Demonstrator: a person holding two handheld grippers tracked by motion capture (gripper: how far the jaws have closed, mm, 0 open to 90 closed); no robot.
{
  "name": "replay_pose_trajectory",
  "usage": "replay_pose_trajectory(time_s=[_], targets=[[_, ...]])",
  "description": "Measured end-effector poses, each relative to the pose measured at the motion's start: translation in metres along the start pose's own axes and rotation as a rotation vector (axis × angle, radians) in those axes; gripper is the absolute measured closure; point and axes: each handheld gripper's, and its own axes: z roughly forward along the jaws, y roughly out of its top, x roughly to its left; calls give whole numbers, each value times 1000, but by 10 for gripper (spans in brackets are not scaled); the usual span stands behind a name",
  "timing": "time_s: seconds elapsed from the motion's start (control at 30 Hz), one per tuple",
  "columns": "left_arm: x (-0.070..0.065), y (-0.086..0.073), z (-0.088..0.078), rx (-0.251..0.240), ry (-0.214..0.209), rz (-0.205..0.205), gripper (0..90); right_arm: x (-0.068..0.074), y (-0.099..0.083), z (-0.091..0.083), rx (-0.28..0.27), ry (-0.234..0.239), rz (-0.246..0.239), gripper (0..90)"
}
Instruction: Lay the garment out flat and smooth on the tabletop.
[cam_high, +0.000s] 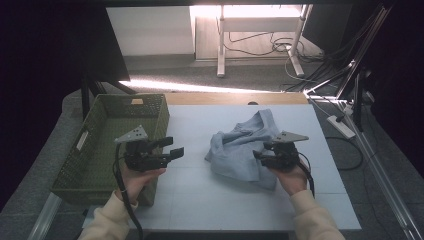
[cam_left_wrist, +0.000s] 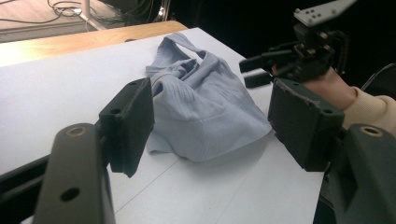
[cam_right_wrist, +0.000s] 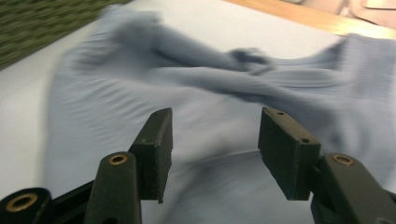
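Item: pale blue garment (cam_high: 243, 150), a soft knit top, crumpled. It is lying in a loose heap on the white table (cam_high: 200, 200), straps or sleeves twisted across its upper part, one flap reaching toward the far table edge. The fabric is showing fine ribbing and a stitched hem in the left gripper view (cam_left_wrist: 205, 112); the right gripper view is catching it blurred (cam_right_wrist: 196, 88).

Item: right gripper (cam_high: 260, 156). Its jaws are standing apart with nothing pinched between them; the cloth is lying just beyond and beneath the fingertips, not gripped. In its own view (cam_right_wrist: 212, 154) the two black pads are framing the heap with clear space between pad and fabric.

Item: left gripper (cam_high: 176, 148). It is hovering well to the garment's left, jaws apart and empty, fingertips pointing toward the cloth. Between its pads (cam_left_wrist: 130, 123) the garment is sitting some way ahead, with the other gripper on the far side of it.

Item: green woven basket (cam_high: 107, 145). It is sitting just behind and beside the left gripper, at the table's left edge; what can be seen of its inside is holding nothing.

Progress, as I judge it: the garment is neither folded nor in the basket, and neither gripper is holding it. Taking hold, tidying or lifting, and any placing are all yet to be done.
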Motion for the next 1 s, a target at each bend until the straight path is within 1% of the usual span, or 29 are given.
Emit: replay_pose_trajectory(time_s=[0.13, 0.23, 0.37, 0.57, 0.63, 0.77, 0.83, 0.9, 0.93, 1.0], targets=[[1, 0, 0, -1, 0, -2, 316, 21, 0, -3, 8, 46, -55, 449], [1, 0, 0, -2, 1, -1, 316, 35, 3, 0, 18, 84, -87, 443], [0, 0, 1, -1, 1, 2, 316, 49, 10, 14, 16, 128, -111, 437], [0, 0, 1, 0, -1, 3, 316, 63, 25, 42, 29, 145, -127, 437], [0, 0, 2, 1, 0, 3, 315, 68, 28, 51, 41, 135, -136, 437], [1, 0, 1, 2, 1, 3, 316, 73, 30, 70, 87, 116, -149, 437], [1, 0, 1, 1, 1, 2, 316, 74, 28, 82, 126, 79, -157, 439], [0, 0, 1, -1, 1, 4, 316, 72, 24, 94, 153, 64, -148, 467], [1, 0, 1, -1, 1, 3, 316, 72, 22, 100, 178, 42, -163, 489], [1, 0, 1, -1, 1, 2, 316, 71, 18, 111, 205, 18, -175, 502]])
